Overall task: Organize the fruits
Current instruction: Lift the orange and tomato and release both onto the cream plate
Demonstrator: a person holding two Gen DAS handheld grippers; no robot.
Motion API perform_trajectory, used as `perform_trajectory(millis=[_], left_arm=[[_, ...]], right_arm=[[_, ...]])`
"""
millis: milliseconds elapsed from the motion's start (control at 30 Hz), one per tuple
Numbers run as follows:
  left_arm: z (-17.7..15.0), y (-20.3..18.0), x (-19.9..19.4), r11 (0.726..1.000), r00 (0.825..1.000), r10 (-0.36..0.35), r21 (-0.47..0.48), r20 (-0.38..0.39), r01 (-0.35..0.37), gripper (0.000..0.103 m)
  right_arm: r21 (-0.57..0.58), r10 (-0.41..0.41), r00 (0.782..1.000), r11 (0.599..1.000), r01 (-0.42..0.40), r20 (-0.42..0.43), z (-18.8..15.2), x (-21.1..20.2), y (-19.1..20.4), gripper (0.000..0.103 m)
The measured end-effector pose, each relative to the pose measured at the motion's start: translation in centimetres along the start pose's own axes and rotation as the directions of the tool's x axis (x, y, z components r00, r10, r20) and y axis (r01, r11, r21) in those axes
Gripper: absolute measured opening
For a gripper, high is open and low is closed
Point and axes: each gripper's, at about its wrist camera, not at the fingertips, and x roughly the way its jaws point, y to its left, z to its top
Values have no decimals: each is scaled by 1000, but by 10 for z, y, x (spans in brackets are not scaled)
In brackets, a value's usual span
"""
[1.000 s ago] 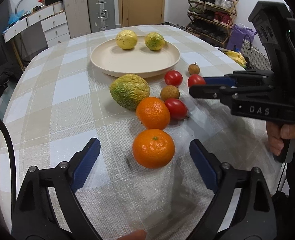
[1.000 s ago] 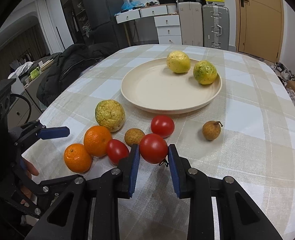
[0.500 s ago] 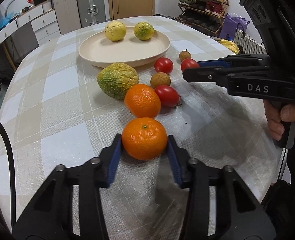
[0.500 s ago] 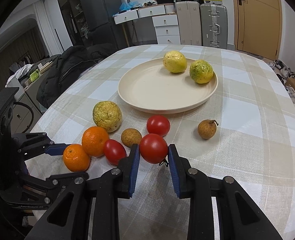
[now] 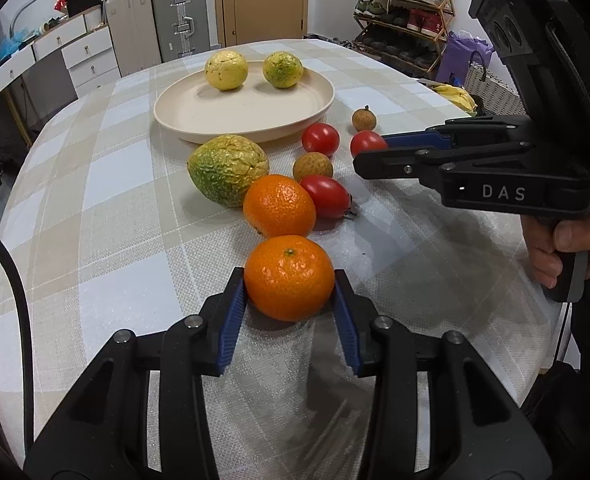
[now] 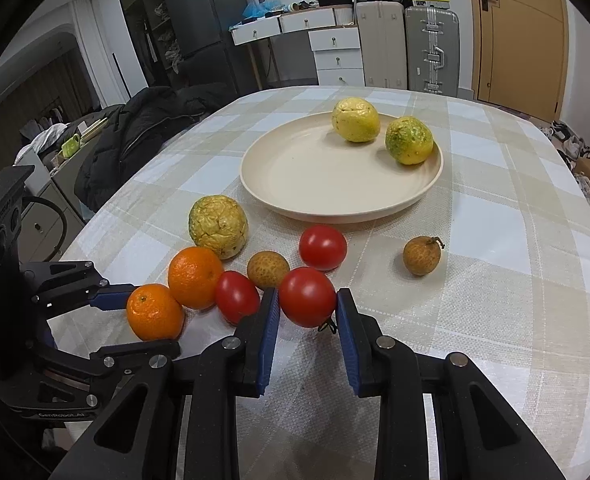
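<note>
Since a sec ago the left gripper (image 5: pixel 291 292) has gone from wide-open jaws w/ the near orange (image 5: pixel 289 277) lying loose between them to jaws closed in on it; both blue pads now press the orange's sides, and it sits on the tablecloth (image 5: pixel 95 240), not lifted yet. The right gripper (image 6: pixel 308 308) hasn't changed: jaws clamped on a tomato (image 6: pixel 307 296), pads touching both sides, fruit at table level near the front of the pile.

Progress, judging by the layout: early. The plate (image 6: pixel 295 196) holds only 2 yellow-green fruits (image 6: pixel 356 119) at its far side, the rest of it is bare. Left on the cloth: a big wrinkled yellow-green fruit (image 5: pixel 227 169) just in front of the plate, a 2nd orange (image 5: pixel 279 205) touching the held one's far side or nearly so, an oval tomato (image 5: pixel 326 196) beside that orange, a round tomato (image 5: pixel 320 139) nearer the plate, and 2 small brown fruits, one (image 5: pixel 312 166) in the cluster & one (image 6: pixel 421 255) off by itself to the right.

So 2 pieces are gripped but not moved, approx 6 more are untouched. Whether everything goes on the plate or gets sorted by kind can't be told from here. Next move is prob a lift & carry to the plate, both hands
</note>
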Motion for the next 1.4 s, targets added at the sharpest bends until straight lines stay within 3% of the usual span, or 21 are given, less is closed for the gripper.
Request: perform_trajectory(millis=[733, 1400], left_arm=[[4, -6, -21, 999, 994, -31, -27, 108, 34, 39], [27, 11, -31, 995, 982, 11, -101, 188, 8, 39]], right_arm=[[15, 38, 997, 999, -39, 62, 6, -20, -6, 29], [44, 83, 991, 995, -88, 109, 15, -42, -4, 29]])
